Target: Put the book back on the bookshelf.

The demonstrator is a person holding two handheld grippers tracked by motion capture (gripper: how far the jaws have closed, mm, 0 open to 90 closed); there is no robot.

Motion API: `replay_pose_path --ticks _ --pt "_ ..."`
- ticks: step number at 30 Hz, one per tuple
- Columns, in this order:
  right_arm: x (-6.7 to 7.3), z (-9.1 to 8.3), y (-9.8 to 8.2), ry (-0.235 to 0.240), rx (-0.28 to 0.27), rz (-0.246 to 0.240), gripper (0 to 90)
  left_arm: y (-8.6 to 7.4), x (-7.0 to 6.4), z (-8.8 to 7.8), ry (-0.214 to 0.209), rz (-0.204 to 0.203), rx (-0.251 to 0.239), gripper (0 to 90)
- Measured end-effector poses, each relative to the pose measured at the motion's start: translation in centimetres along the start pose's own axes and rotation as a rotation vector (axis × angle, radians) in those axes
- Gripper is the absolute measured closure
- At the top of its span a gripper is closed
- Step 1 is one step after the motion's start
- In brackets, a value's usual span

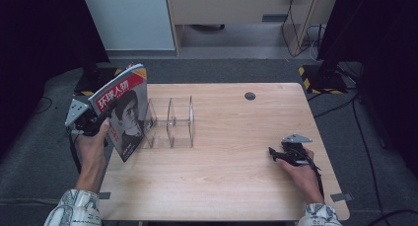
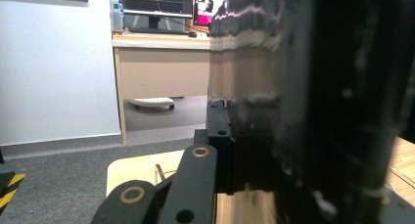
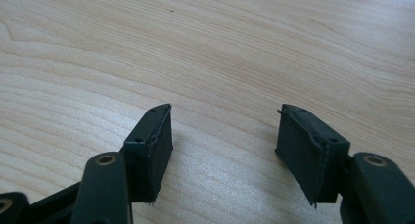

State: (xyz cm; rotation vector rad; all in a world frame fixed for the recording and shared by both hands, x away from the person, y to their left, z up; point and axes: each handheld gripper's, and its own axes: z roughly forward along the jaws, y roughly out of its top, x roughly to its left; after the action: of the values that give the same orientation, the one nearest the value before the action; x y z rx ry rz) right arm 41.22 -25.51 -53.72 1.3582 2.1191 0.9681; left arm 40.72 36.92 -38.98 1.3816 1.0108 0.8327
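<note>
High view: the left gripper (image 1: 93, 121), held in the left hand (image 1: 91, 144) at the table's (image 1: 236, 186) left edge, is clamped on a magazine (image 1: 123, 110). The magazine stands upright, tilted slightly, its red-topped cover facing the person. Its lower edge sits at the left end of a clear rack (image 1: 170, 122), just beside the rack's first divider; whether it rests inside a slot cannot be told. The rack has 3 visible upright dividers and stands on the left half of the table.

The right gripper (image 1: 275, 153), held in the right hand (image 1: 300, 174), lies low over the table near its right edge, well apart from the rack and magazine, pointing left. A dark round spot (image 1: 250, 95) marks the table near its far edge.

Left gripper view: 1 jaw presses flat against the magazine (image 2: 313, 111), which appears as a dark, blurred surface at close range; beyond it are a white wall (image 2: 54, 62) and a desk (image 2: 161, 62).

Right gripper view: the right gripper (image 3: 222, 148) has its 2 jaws standing apart, with nothing between them but the bare wood of the table (image 3: 220, 48) close beneath the pads (image 3: 156, 150).
</note>
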Motion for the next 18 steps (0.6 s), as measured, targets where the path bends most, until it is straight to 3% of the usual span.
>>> replay_pose_path --ticks 18 --pt "0.1 0.0 0.0 0.001 0.003 0.004 38.1 -1.7 -0.2 -1.8 0.012 -0.029 0.003 85.3"
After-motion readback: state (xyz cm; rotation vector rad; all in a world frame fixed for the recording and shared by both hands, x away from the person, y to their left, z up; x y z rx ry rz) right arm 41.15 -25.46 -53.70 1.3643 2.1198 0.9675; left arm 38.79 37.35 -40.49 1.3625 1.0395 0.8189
